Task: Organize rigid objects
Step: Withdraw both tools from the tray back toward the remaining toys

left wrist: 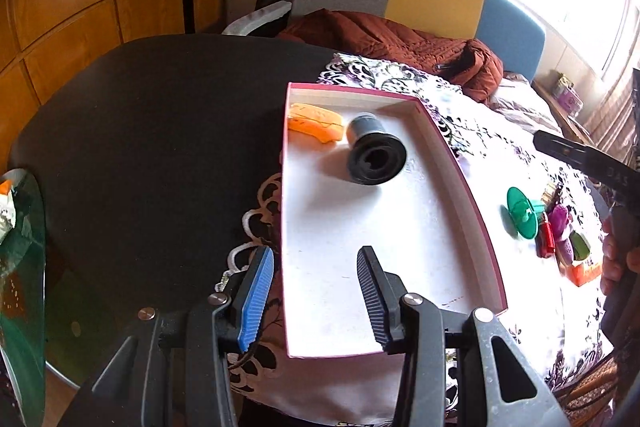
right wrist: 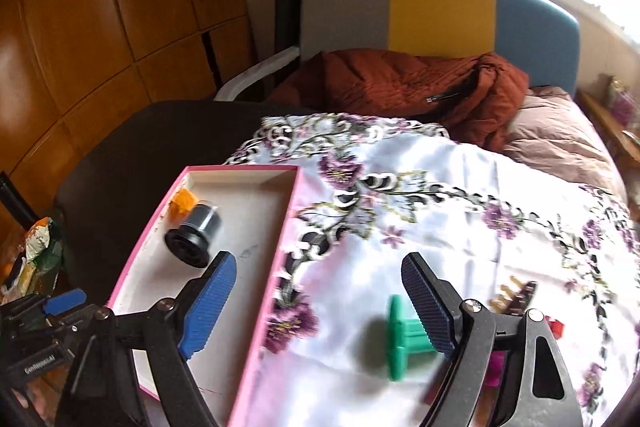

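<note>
A pink-edged box (left wrist: pixel 476 219) (right wrist: pixel 276 267) lies on the floral cloth. In it are a black cylindrical part (left wrist: pixel 374 155) (right wrist: pixel 194 237) and an orange piece (left wrist: pixel 316 125) (right wrist: pixel 183 203). A green spool (left wrist: pixel 522 213) (right wrist: pixel 400 337) lies on the cloth right of the box. My left gripper (left wrist: pixel 316 295) is open and empty over the box's near left edge. My right gripper (right wrist: pixel 320 307) is open and empty; the green spool lies by its right finger (right wrist: pixel 428 303).
Small objects lie beyond the spool: a red one (left wrist: pixel 546 241), purple ones (left wrist: pixel 560 219) and an orange box (left wrist: pixel 586 269). A dark table (left wrist: pixel 152 147) is left of the cloth. A glass table (left wrist: pixel 22 267) stands at far left. A brown jacket (left wrist: pixel 400 43) lies behind.
</note>
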The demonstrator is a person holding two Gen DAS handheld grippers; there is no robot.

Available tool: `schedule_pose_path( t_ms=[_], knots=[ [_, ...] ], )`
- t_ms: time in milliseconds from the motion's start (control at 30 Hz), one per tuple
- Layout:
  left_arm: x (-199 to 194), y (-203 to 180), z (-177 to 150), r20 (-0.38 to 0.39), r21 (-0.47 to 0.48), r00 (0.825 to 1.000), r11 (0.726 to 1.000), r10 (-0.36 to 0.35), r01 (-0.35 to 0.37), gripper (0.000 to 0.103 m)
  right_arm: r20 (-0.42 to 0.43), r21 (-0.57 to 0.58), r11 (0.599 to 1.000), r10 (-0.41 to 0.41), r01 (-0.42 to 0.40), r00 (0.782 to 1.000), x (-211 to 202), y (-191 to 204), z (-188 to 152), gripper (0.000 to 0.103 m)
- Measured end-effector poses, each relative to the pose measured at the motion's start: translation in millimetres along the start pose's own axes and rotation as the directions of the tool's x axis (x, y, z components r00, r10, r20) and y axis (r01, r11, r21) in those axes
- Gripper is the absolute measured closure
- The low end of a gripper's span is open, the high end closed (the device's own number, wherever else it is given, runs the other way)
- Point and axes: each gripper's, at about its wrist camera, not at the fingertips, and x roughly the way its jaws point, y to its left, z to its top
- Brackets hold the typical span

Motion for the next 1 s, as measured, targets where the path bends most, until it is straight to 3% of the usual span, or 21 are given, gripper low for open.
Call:
schedule_pose_path(
  t_ms=[333, 633, 767, 1000],
  knots=[
    [0, -27, -2, -0.013, 0.077, 1.0, 0.997, -0.006, 0.007, 0.059, 0.084, 0.053, 0.985, -0.169, 0.165, 0.982, -43, -78, -13, 0.012],
    [5, -63, 2, -0.03, 0.168, 0.999, 0.985, -0.017, 0.022, 0.058, 0.078, 0.253, 0.9, -0.384, 0.354, 0.92, -57, -178, -48, 0.01],
    [10, -80, 5, -0.04, 0.199, 0.999, 0.979, -0.027, 0.034, 0.058, 0.055, 0.385, 0.845, -0.422, 0.371, 0.905, -62, -210, -60, 0.01],
    [24, -115, 4, -0.091, 0.236, 0.993, 0.968, -0.071, 0.091, 0.058, 0.058, 0.479, 0.81, -0.414, 0.338, 0.909, -71, -227, -64, 0.009]
  ],
)
